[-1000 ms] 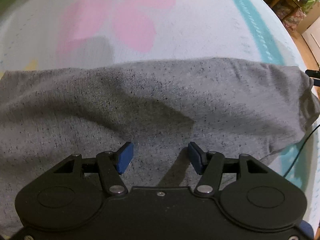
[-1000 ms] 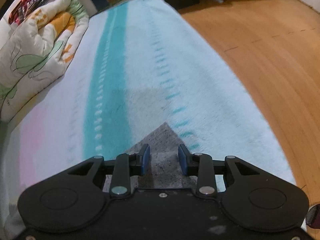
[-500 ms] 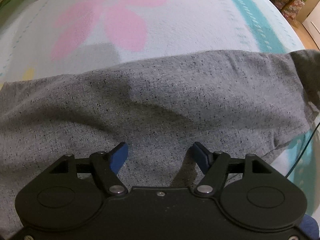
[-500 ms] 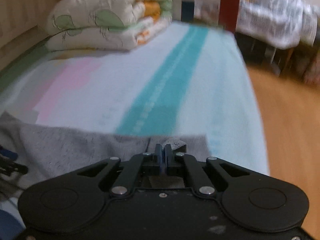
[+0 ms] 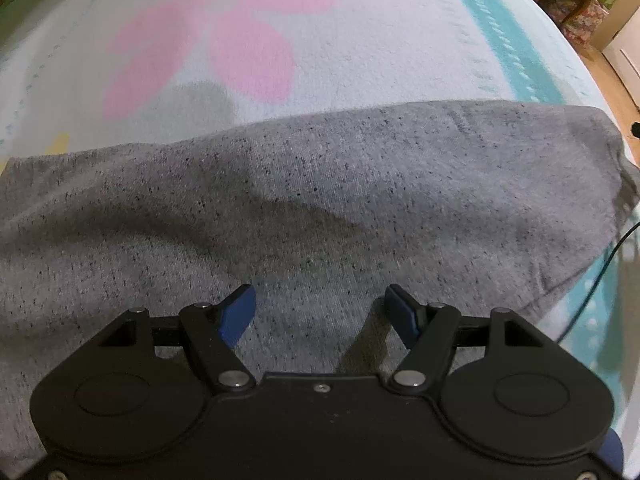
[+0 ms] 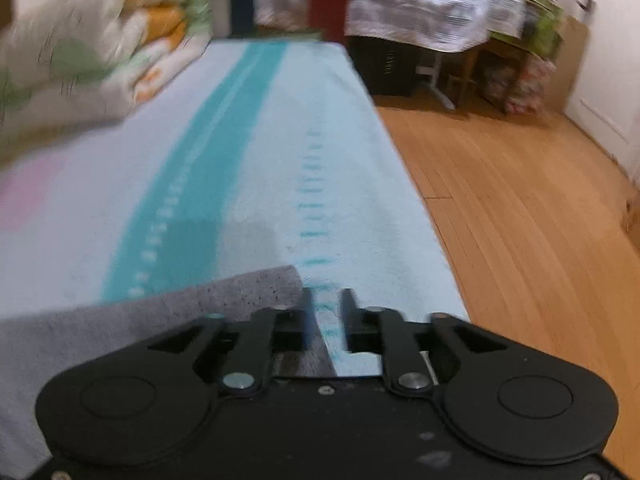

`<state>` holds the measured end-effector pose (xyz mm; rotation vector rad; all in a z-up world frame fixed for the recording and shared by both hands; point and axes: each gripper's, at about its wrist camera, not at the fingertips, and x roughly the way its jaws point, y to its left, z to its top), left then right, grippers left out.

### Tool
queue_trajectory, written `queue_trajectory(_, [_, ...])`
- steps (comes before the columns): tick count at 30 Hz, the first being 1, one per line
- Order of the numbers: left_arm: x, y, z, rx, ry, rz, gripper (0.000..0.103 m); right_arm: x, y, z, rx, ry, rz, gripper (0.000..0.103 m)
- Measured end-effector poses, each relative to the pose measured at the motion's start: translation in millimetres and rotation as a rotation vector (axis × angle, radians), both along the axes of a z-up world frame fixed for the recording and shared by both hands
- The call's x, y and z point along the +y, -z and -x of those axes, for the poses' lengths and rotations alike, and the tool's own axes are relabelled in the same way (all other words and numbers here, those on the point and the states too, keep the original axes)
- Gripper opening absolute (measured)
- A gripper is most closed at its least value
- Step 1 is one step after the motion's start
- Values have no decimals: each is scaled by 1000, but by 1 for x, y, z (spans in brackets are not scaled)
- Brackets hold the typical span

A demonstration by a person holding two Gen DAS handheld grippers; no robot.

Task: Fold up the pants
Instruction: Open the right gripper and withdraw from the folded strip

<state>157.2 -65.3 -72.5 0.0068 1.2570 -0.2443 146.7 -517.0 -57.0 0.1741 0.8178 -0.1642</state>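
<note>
Grey speckled pants (image 5: 320, 184) lie folded lengthwise across the bed cover (image 5: 380, 40), filling the left wrist view from side to side. My left gripper (image 5: 320, 304) hangs open just above the near part of the cloth, with nothing between its blue pads. In the blurred right wrist view one corner of the pants (image 6: 248, 292) lies flat just left of my right gripper (image 6: 327, 304). Its jaws are opening, and only the bed cover (image 6: 328, 200) shows in the narrow gap between them.
A folded quilt (image 6: 100, 40) sits at the far end of the bed. The bed's right edge drops to a wooden floor (image 6: 520, 220), with cloth-draped furniture (image 6: 432, 4) beyond. A thin black cable (image 5: 600, 272) runs past the pants' right end.
The right gripper closed on the pants' end, carried it briefly, then let go; its jaws now stand apart beside the corner. The left gripper's jaws widened a little and stayed put.
</note>
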Motion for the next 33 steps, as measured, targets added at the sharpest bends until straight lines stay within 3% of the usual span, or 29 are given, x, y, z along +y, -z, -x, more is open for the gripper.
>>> queue_trajectory(4, [11,-8,14,7,18,28,71,10,-22,39,-46,-29,-112,27])
queue_trajectory(9, [24,-18,41,-26,52,1,71,54,-16,74,25,-134,-255,27])
queue_trajectory(14, [37,-18,66,-60,89,-34,67,108,-7,92,92,-232,-312,27])
queue_trajectory(20, [51,-6,85,-53,90,-46,66,132,-4,98,140,-275,-408,27])
queue_trajectory(33, [81,-4,78,-125,56,-49,60,155,-18,105,171,-279,-373,27])
